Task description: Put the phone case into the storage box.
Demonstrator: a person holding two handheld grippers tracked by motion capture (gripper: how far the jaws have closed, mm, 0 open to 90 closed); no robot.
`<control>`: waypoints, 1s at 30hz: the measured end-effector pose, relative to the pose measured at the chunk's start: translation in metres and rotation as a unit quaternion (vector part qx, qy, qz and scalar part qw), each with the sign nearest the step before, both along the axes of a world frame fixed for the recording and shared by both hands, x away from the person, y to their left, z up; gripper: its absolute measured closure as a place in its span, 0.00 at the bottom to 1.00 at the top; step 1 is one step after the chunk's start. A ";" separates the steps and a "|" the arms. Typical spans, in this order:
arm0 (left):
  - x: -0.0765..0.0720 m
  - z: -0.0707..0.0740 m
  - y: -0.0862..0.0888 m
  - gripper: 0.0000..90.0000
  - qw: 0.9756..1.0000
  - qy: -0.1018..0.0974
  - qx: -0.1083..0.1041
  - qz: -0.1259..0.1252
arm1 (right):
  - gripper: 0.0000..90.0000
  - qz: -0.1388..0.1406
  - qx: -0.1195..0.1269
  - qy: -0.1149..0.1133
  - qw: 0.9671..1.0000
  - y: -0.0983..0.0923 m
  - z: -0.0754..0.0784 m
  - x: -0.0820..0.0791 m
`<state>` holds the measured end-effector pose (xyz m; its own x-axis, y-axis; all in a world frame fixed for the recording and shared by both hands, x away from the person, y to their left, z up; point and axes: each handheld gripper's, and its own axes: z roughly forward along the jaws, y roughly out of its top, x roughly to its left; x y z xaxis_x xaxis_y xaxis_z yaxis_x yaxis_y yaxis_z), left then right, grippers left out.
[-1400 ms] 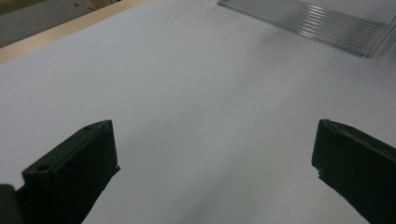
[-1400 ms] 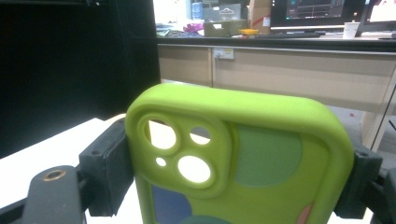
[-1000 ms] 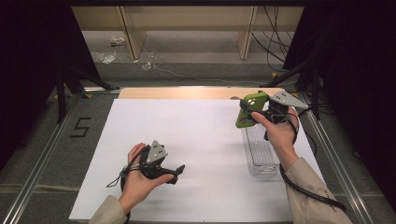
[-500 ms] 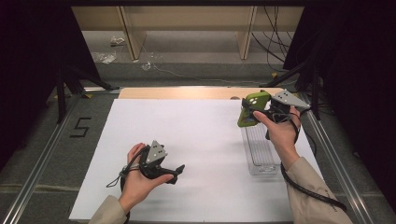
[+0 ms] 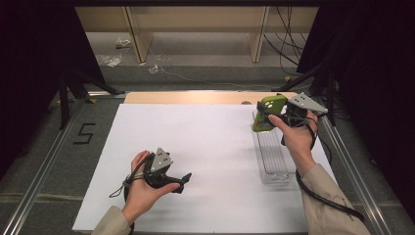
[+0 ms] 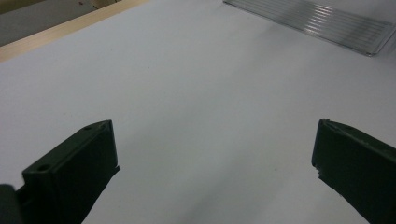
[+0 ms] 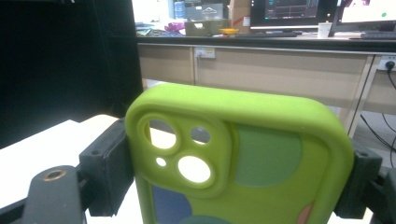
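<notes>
currently, left to right: left gripper (image 5: 182, 179), jaws wide apart, nothing held, resting low on white sheet (image 5: 195, 147); clear tray (image 5: 271, 156); right gripper (image 5: 264, 116), clamped across green phone case (image 5: 266, 111), raised over tray's far end. best lowered level, released only once inside the walls.

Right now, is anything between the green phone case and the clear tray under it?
Nothing visible. The right gripper holds the green phone case over the far end of the clear tray, whose ribbed floor looks bare.
</notes>
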<state>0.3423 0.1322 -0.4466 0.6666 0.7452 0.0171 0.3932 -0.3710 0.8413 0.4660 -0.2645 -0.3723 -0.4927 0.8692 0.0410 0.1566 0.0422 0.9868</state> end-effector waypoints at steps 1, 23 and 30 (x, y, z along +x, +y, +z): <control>0.000 0.000 0.000 0.00 1.000 0.001 0.000 0.000 | 0.21 -0.001 0.001 0.000 1.000 -0.001 0.000 0.001; -0.002 -0.001 0.008 0.00 1.000 -0.001 -0.002 0.004 | 0.21 -0.026 -0.008 0.005 1.000 -0.011 -0.004 0.008; -0.003 -0.001 0.010 0.00 1.000 0.001 -0.002 0.005 | 0.21 -0.034 -0.014 0.006 0.999 -0.013 -0.006 0.012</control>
